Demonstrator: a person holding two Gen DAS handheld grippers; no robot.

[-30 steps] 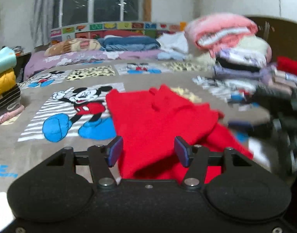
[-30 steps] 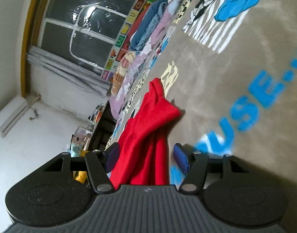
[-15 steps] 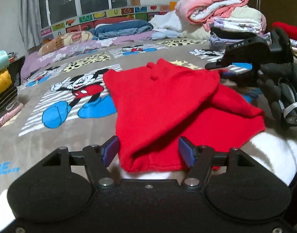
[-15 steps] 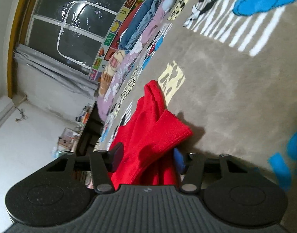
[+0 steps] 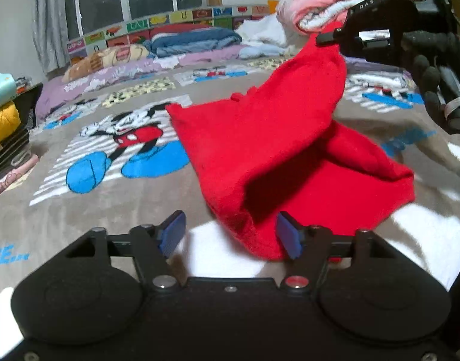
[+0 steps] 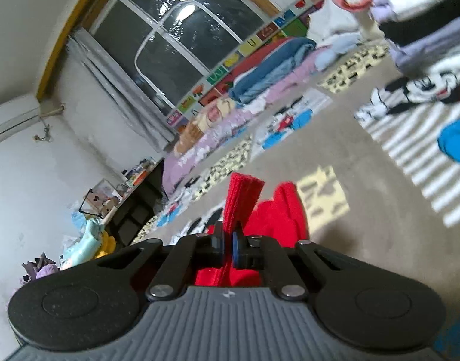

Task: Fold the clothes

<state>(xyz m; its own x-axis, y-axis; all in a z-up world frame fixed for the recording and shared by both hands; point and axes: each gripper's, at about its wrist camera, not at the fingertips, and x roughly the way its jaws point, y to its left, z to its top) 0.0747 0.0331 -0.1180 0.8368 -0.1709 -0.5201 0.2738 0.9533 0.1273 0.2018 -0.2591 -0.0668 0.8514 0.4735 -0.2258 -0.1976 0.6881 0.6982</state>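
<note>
A red garment (image 5: pixel 269 144) lies partly folded on the Mickey Mouse blanket (image 5: pixel 88 174). My left gripper (image 5: pixel 230 234) is open, its blue pads on either side of the garment's near hem, low over the bed. My right gripper (image 5: pixel 329 37) is shut on the garment's far corner and holds it up above the bed at the upper right. In the right wrist view the right gripper (image 6: pixel 227 245) pinches a folded red edge (image 6: pixel 242 198) between its pads, with more of the garment hanging below.
A stack of folded clothes (image 5: pixel 323 6) stands at the back right. Rolled bedding (image 5: pixel 194 42) lies along the window wall. Folded yellow and teal items (image 5: pixel 1 111) sit at the left edge. A gloved hand (image 5: pixel 434 69) holds the right gripper.
My right gripper has shut on the red garment's corner and lifted it up off the bed. My left gripper has stayed open at the near hem.
</note>
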